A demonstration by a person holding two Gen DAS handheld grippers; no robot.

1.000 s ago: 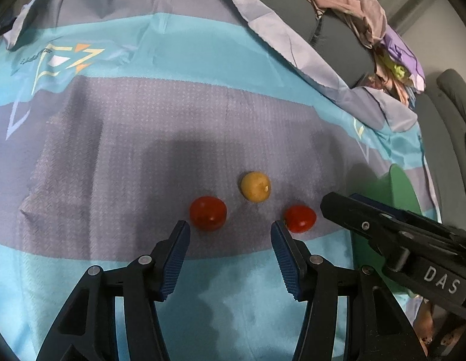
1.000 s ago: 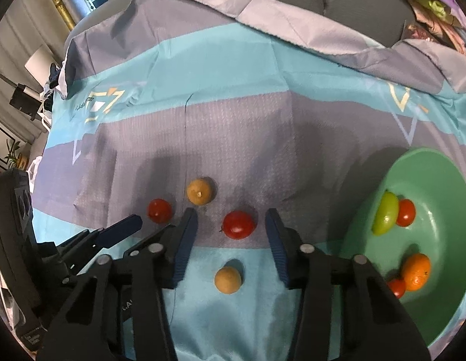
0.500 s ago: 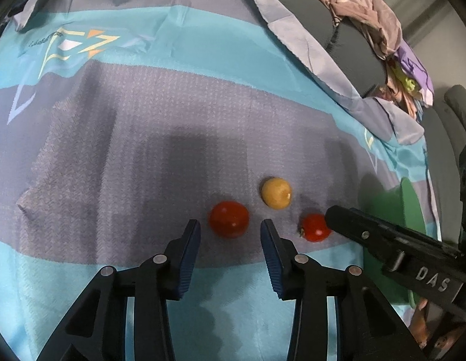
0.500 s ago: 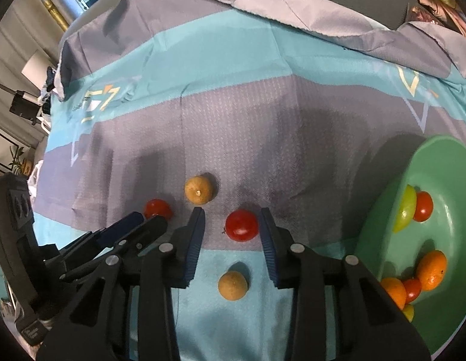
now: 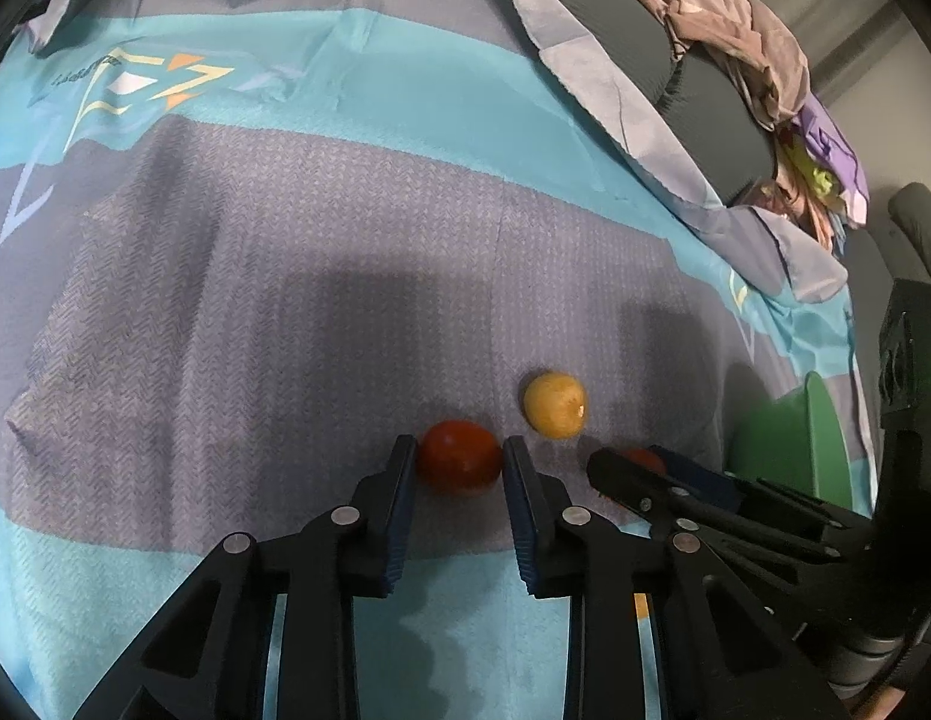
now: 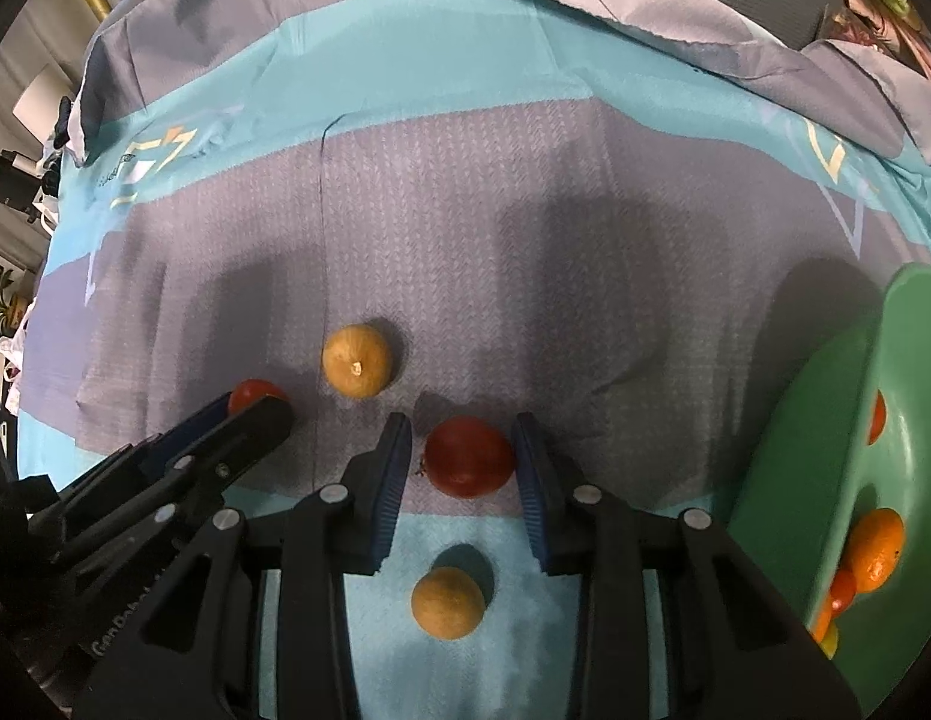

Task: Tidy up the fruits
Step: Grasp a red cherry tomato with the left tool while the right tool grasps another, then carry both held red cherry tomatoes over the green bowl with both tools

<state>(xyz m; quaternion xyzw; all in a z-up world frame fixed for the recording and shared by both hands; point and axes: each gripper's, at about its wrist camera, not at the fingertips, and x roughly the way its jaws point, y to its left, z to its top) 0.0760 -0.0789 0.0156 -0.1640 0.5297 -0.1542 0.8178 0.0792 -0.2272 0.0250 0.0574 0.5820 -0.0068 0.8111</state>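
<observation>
In the left wrist view my left gripper is shut on a red tomato that rests on the cloth, both pads touching it. A yellow fruit lies just beyond to the right. In the right wrist view my right gripper straddles a second red tomato; the right pad touches it and a small gap shows at the left pad. A tan fruit lies beyond to the left, another tan fruit lies under the gripper. The left gripper's tomato peeks out at left.
A green bowl stands at the right with an orange and several small fruits inside; its rim shows in the left wrist view. The striped blue and grey cloth covers the surface. Clothes are piled at the far right.
Both grippers moved forward and down around their tomatoes and narrowed. The left jaws closed onto its tomato; the right jaws closed to nearly the tomato's width.
</observation>
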